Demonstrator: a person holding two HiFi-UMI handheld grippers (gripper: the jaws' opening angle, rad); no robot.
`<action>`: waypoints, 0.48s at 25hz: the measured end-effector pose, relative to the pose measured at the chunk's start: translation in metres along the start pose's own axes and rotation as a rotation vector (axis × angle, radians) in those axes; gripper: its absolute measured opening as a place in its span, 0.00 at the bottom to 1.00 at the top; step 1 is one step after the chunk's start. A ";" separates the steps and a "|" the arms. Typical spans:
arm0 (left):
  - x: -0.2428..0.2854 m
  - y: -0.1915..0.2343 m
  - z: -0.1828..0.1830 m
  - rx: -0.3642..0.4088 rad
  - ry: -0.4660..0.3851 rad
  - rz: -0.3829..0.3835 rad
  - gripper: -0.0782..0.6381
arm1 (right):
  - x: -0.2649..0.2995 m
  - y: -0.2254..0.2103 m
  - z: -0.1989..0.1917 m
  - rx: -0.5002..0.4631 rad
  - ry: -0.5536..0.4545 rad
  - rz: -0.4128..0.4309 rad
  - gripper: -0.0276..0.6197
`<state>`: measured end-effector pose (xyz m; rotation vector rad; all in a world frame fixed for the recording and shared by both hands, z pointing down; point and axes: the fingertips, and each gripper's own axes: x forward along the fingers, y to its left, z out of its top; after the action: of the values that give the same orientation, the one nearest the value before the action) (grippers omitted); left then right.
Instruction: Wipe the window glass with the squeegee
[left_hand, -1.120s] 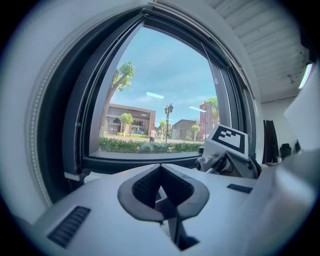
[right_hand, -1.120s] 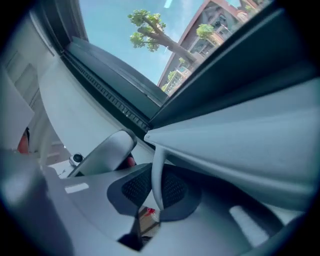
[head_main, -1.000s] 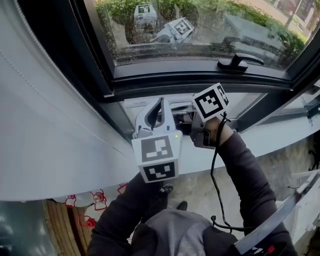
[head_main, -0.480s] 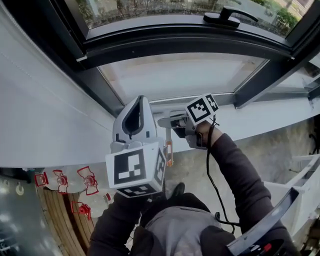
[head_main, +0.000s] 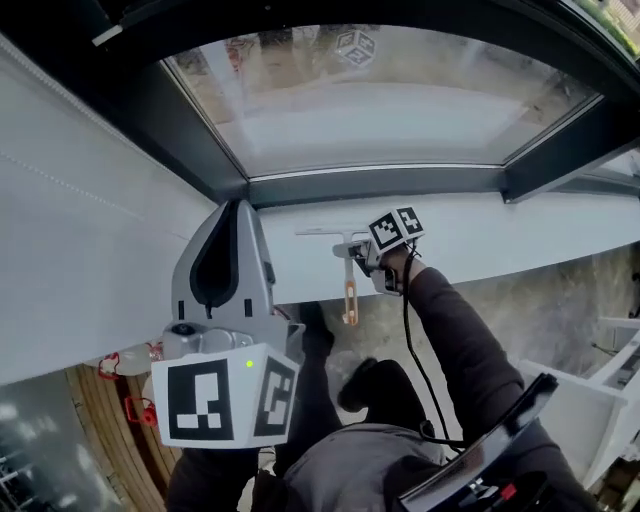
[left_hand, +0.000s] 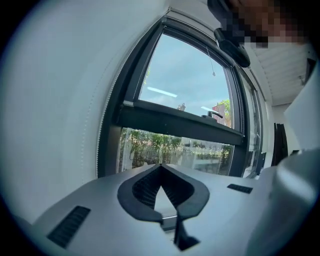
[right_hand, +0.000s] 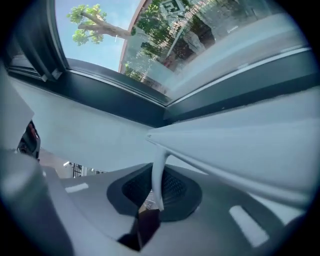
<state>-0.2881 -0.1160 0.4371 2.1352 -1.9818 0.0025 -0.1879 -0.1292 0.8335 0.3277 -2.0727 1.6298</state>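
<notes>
right gripper (head_main: 354, 250) is clamped on the squeegee (head_main: 349, 288) at the white sill (head_main: 500, 235), under the dark frame (head_main: 380, 185) and window glass (head_main: 380, 100); left gripper (head_main: 224, 222) hangs nearer, jaws together, empty.

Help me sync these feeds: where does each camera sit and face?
Head view: on the head, looking down at sill and glass; left gripper, right gripper, sleeves show.
Left gripper view: along its shut, empty jaws toward the glass.
Right gripper view: along jaws shut on the squeegee, toward the glass.
Head and right views share the squeegee.
</notes>
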 end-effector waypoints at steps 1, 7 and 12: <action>0.002 0.006 -0.007 0.005 0.009 0.011 0.10 | 0.010 -0.017 -0.001 0.010 0.012 -0.021 0.08; 0.014 0.031 -0.028 0.036 0.020 0.055 0.10 | 0.041 -0.094 0.016 0.030 -0.002 -0.194 0.09; 0.004 0.033 -0.025 0.057 0.016 0.060 0.10 | 0.039 -0.122 0.015 0.052 0.002 -0.286 0.22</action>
<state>-0.3162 -0.1182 0.4671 2.1022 -2.0590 0.0865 -0.1673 -0.1715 0.9540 0.6095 -1.8831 1.5108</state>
